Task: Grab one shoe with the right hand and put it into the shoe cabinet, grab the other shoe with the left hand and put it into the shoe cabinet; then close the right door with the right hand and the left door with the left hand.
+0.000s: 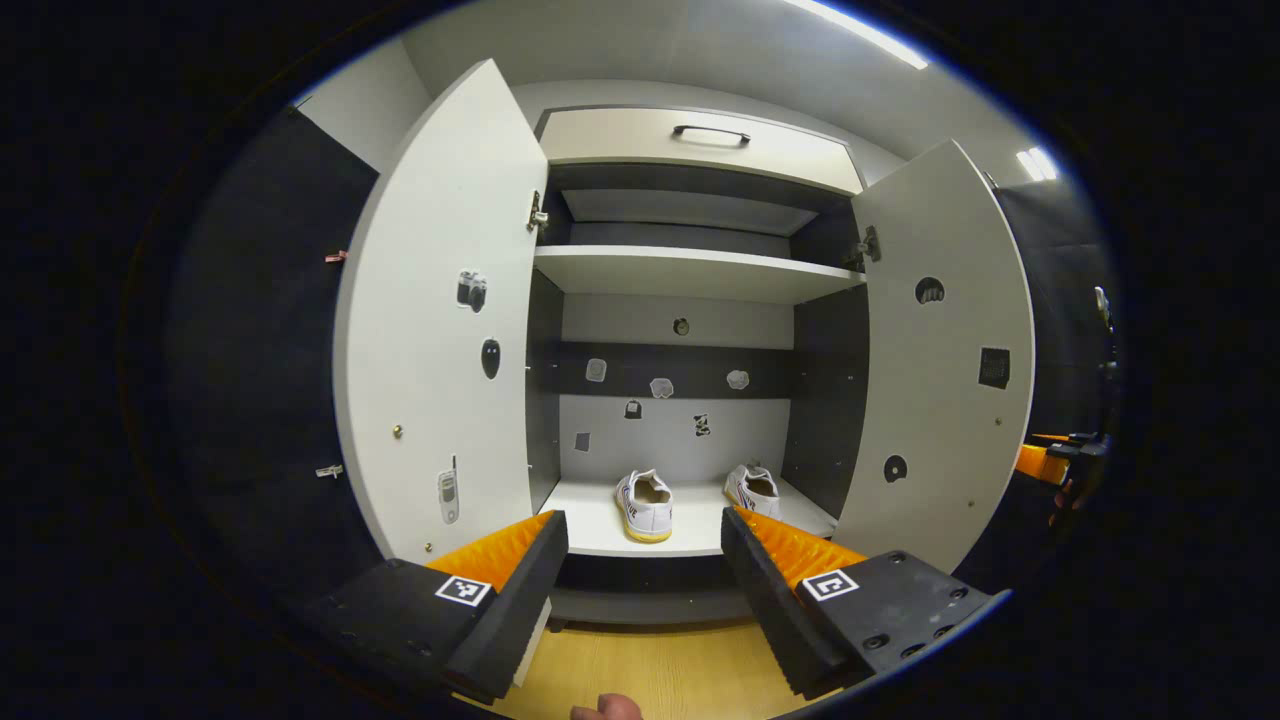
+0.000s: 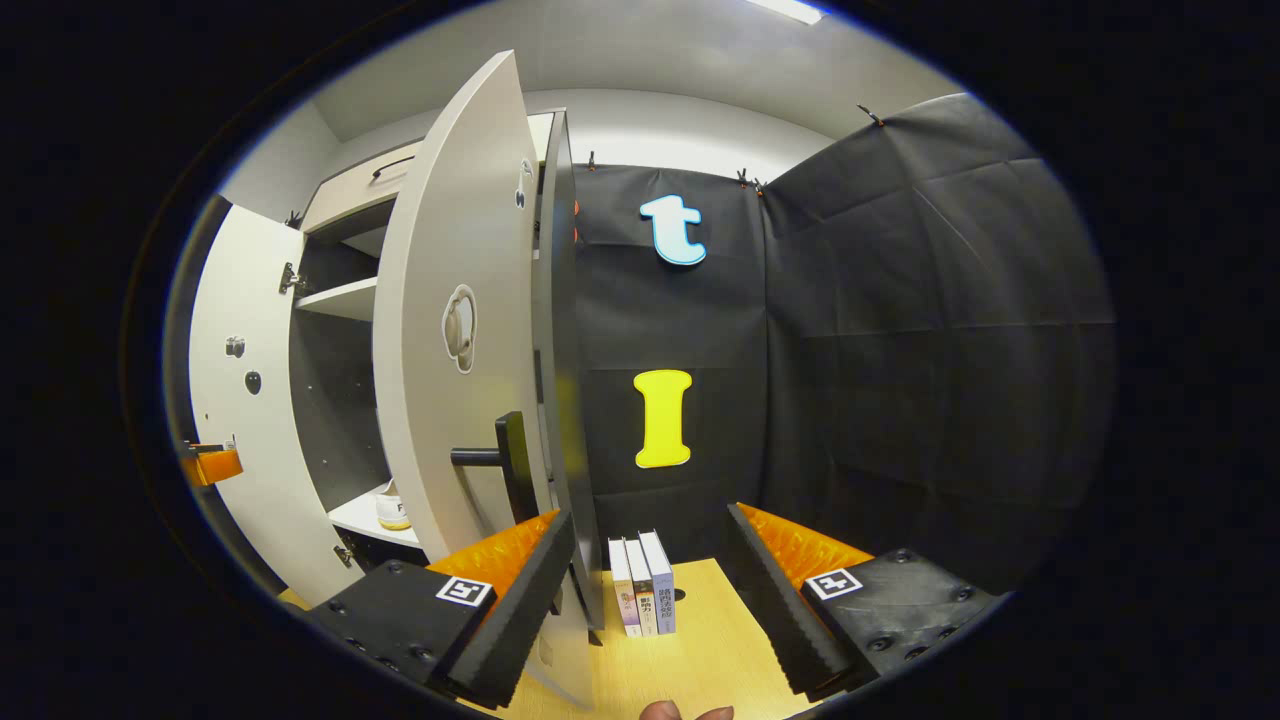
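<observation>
- Closing the doors is what remains, judging by how things lie: both shoes, one (image 1: 645, 503) near the middle and the other (image 1: 753, 489) to its right, already sit on the bottom shelf (image 1: 600, 525) of the shoe cabinet (image 1: 690, 270), and both doors stand wide open.
- The right claw (image 2: 648, 560) has its fingers apart and holds nothing; it sits just beside the outer edge of the right door (image 2: 450, 340), close to the dark handle (image 2: 505, 460).
- A push landing on the handle's tip rather than the door face could slip off and jolt the door.
- Three books (image 2: 641, 583) stand on the tabletop (image 2: 690, 660) just beyond that door's edge; a wide sweep could knock them over.
- The left claw (image 1: 645, 575) is also apart and empty, facing the open cabinet from in front, between the left door (image 1: 440, 320) and the right one.
- If the middle shoe's heel overhangs the shelf edge, a closing door could catch it; I cannot tell whether it does.
- Swinging the right door while the left claw hangs in the opening risks a collision.
</observation>
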### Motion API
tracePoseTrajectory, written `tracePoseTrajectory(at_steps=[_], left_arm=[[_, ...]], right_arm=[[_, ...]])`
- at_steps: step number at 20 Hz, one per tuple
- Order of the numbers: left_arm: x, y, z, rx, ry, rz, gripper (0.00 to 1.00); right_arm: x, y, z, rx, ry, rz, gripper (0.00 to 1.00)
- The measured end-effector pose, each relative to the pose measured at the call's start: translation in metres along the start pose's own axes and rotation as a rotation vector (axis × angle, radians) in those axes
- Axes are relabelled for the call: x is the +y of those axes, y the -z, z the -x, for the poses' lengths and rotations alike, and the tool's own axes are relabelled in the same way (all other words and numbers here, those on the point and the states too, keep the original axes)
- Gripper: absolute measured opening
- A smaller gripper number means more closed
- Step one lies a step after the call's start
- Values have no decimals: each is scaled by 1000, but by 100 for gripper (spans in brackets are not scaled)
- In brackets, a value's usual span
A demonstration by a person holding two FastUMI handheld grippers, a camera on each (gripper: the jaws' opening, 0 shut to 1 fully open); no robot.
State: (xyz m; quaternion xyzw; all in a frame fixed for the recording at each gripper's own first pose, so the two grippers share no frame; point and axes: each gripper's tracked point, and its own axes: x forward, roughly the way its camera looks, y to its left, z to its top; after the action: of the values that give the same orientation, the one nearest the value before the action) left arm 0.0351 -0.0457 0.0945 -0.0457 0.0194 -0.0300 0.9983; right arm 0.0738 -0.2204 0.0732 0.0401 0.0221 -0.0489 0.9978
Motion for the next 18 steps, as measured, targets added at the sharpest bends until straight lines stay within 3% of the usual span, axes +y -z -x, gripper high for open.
tracePoseTrajectory(at_steps=[5,8,13,18], left_arm=[[33,10,24,25,-14,7,96],[53,13,35,28,-28,16,97],[87,16,48,35,-69,5,96],[115,15,56,28,-99,11,96]], right_arm=[[13,0,6,-13,41,3,98],[35,1,11,-14,24,-1,96],[96,7,15,-17,-50,-11,96],[190,15,16,1,-206,-34,97]])
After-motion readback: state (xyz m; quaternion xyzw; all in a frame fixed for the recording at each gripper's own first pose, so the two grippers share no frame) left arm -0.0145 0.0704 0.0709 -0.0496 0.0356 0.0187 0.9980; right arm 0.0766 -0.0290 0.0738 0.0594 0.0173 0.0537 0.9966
